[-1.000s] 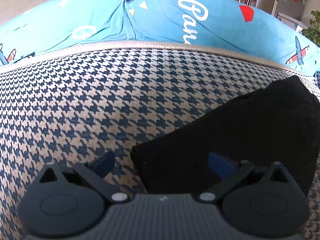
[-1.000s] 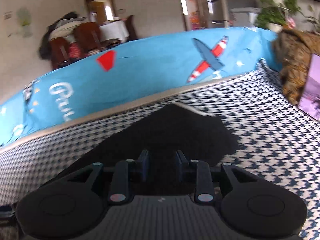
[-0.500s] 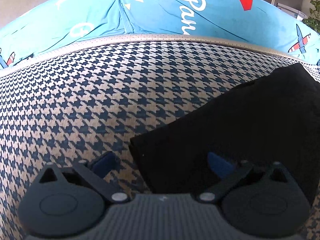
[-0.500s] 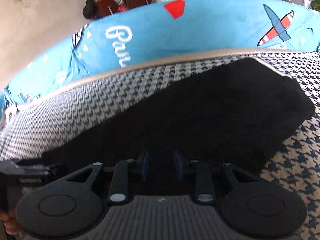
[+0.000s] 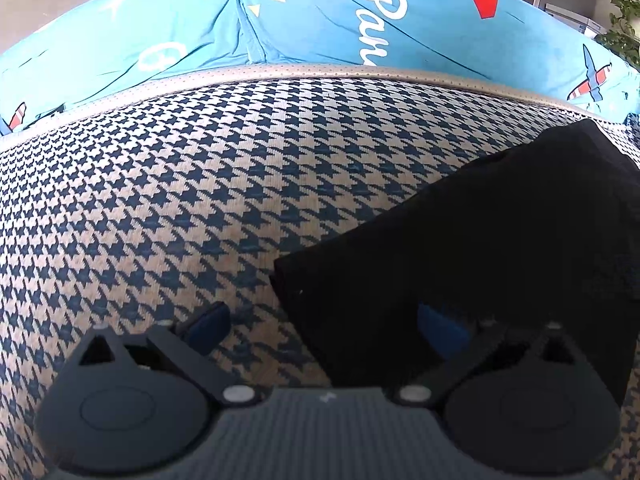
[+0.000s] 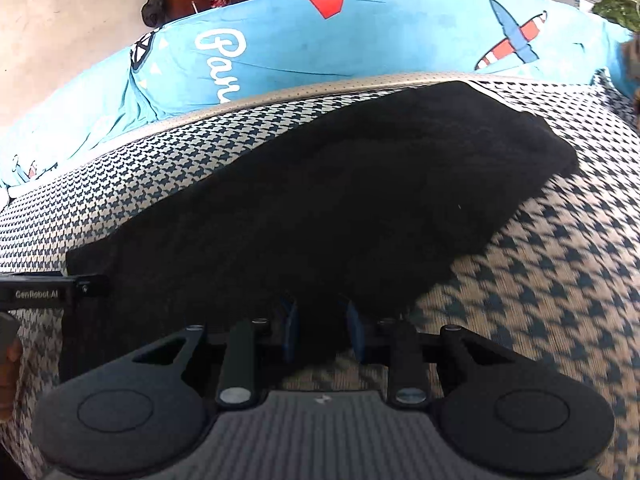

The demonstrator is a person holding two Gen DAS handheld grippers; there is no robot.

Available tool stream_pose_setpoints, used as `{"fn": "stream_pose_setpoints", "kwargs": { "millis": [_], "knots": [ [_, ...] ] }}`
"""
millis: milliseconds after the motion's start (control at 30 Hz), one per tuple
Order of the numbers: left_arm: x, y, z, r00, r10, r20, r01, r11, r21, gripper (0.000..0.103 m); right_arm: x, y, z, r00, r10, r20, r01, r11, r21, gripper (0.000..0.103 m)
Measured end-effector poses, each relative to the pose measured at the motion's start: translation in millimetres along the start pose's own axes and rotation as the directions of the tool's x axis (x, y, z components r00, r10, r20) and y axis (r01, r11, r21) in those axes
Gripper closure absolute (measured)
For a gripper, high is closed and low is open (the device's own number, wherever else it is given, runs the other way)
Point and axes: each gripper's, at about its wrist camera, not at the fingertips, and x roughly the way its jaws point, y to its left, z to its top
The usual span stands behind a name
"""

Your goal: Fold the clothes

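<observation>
The left tongs (image 5: pixel 324 322) point steeply down, and their jaws stand wide apart; one blue pad (image 5: pixel 208 326) is on the left side and the other far on the right. The right tongs (image 6: pixel 322 330) also point down at a slant, and their two blue pads (image 6: pixel 289 330) stand near each other with a narrow gap, gripping dark cloth. At the left edge of the right wrist view a fingertip (image 6: pixel 10 376) of the person shows beside the left tongs' body

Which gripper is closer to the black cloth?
Right. The right gripper has the black cloth's near edge between its narrowly spaced fingers. The left gripper is wide open, straddling the cloth's corner.
</observation>
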Motion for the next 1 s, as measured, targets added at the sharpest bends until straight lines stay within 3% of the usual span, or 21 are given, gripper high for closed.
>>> {"fn": "stream_pose_setpoints", "kwargs": {
  "millis": [133, 267, 433, 633, 867, 1000],
  "knots": [
    [-5.8, 2.3, -5.2, 1.000, -0.004, 0.001, 0.004, 1.000, 0.006, 0.000, -13.9, 2.8, -9.9, 1.000, -0.018, 0.008, 0.018, 1.000, 0.011, 0.074],
    [-11.7, 3.9, -9.8, 1.000, -0.009, -0.002, 0.009, 1.000, 0.011, 0.000, -24.3, 8.5, -17.0, 1.000, 0.018, 0.018, -0.018, 0.999, 0.030, 0.074],
    [-22.4, 13.3, -15.3, 1.000, -0.025, -0.007, 0.025, 0.999, -0.036, 0.000, -38.6, 30.6, -24.5, 0.985, 0.170, 0.040, -0.168, 0.985, -0.045, 0.074],
    [-37.0, 24.3, -25.9, 0.999, -0.040, 0.000, 0.040, 0.995, -0.093, 0.000, -46.4, 69.1, -38.4, 0.941, 0.339, -0.005, -0.335, 0.927, -0.170, 0.072],
    [-44.7, 31.0, -33.9, 0.996, -0.084, -0.005, 0.083, 0.988, -0.132, 0.000, -49.2, 99.8, -51.0, 0.918, 0.394, -0.038, -0.389, 0.882, -0.265, 0.060],
    [-44.8, 32.3, -33.7, 0.992, -0.124, -0.008, 0.122, 0.981, -0.148, 0.000, -45.6, 117.7, -62.8, 0.931, 0.361, -0.056, -0.356, 0.862, -0.362, 0.057]
  ]
}}
